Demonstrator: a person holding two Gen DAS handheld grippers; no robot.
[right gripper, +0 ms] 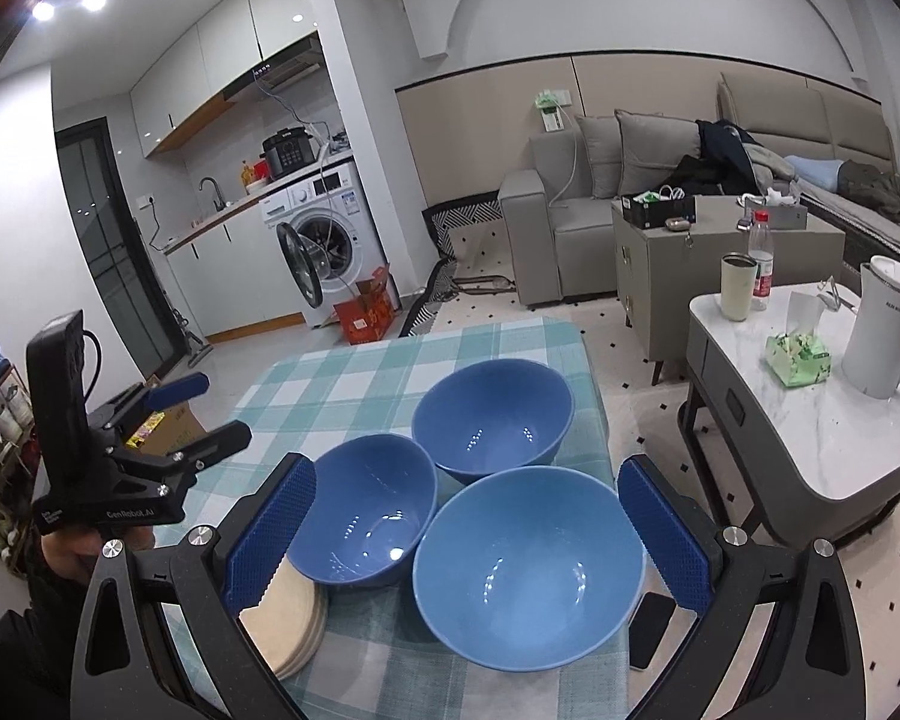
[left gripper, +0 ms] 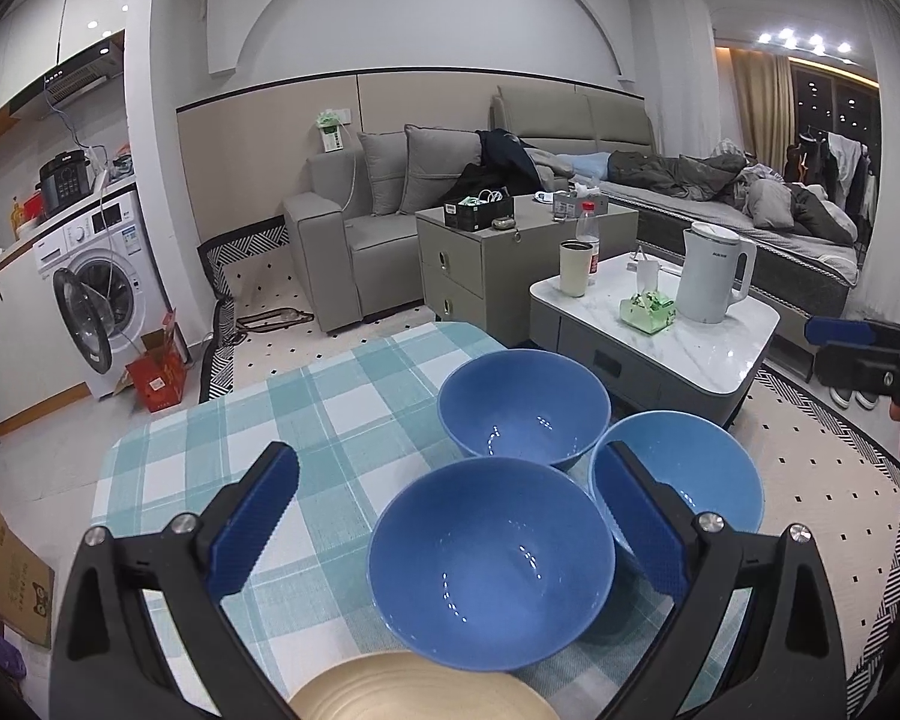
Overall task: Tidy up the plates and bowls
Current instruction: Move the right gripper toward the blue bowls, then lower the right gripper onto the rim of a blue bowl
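Three bowls stand clustered on the counter [right gripper: 390, 360]: far bowl [right gripper: 492, 414] behind, left bowl [right gripper: 369, 516] and right bowl [right gripper: 528, 564] before it, rims close together. Stack of plates [right gripper: 288, 618] lies at the near edge, left of the right bowl, just before the left bowl

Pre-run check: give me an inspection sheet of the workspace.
Surface: checked tablecloth over a small table.
Job's things: three blue bowls upright, empty, clustered; stack of beige plates at the near edge.
Clutter: dark phone-like object beside the nearest bowl.
Grippers: left gripper and right gripper open, holding nothing.
Cables: nothing seen on the table.
Surroundings: coffee table with white kettle, sofa, washing machine.
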